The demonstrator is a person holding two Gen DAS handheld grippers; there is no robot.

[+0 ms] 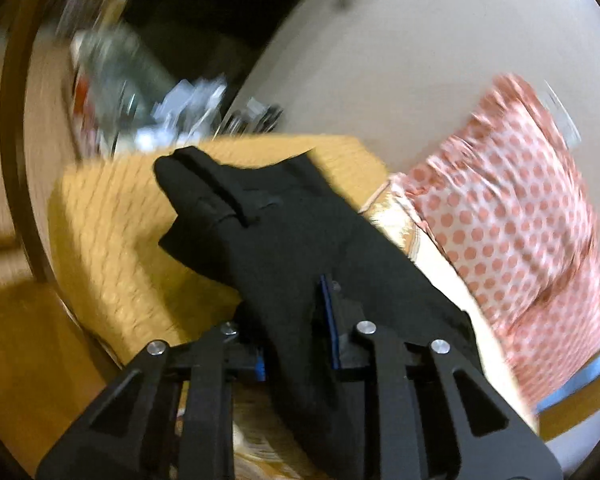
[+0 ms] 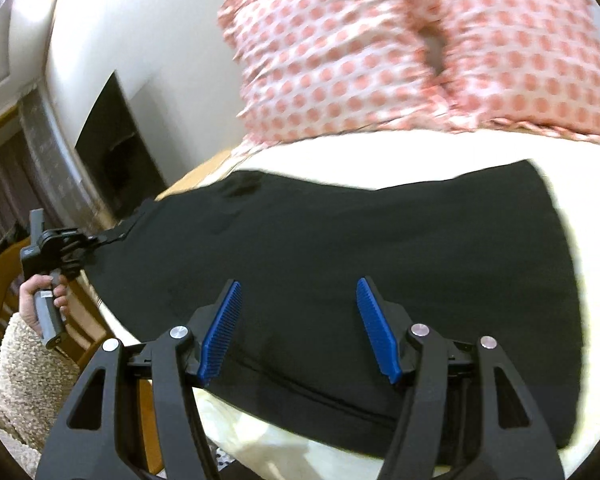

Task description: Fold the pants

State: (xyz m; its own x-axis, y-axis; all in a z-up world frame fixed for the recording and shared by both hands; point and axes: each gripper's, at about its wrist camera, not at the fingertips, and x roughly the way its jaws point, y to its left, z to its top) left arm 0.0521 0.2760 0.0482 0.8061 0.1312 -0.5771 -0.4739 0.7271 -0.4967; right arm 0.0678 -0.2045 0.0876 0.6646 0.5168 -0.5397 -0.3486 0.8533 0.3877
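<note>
The black pants (image 2: pixel 340 256) lie spread across the cream bed (image 2: pixel 420 152) in the right wrist view. My right gripper (image 2: pixel 298 332) hovers just above them, open and empty, blue pads apart. My left gripper (image 2: pixel 112 238) shows at the far left of that view, shut on the pants' end at the bed's edge. In the left wrist view the black pants (image 1: pixel 276 232) drape over my left gripper (image 1: pixel 292 320), whose jaws are closed on the cloth; only one blue pad (image 1: pixel 329 320) shows.
A pink polka-dot pillow (image 2: pixel 400 48) lies at the bed's head, also in the left wrist view (image 1: pixel 512 216). A yellow woven blanket (image 1: pixel 112 216) lies beside the pants. A dark fireplace opening (image 2: pixel 112 152) and wooden chair (image 2: pixel 4 276) stand to the left.
</note>
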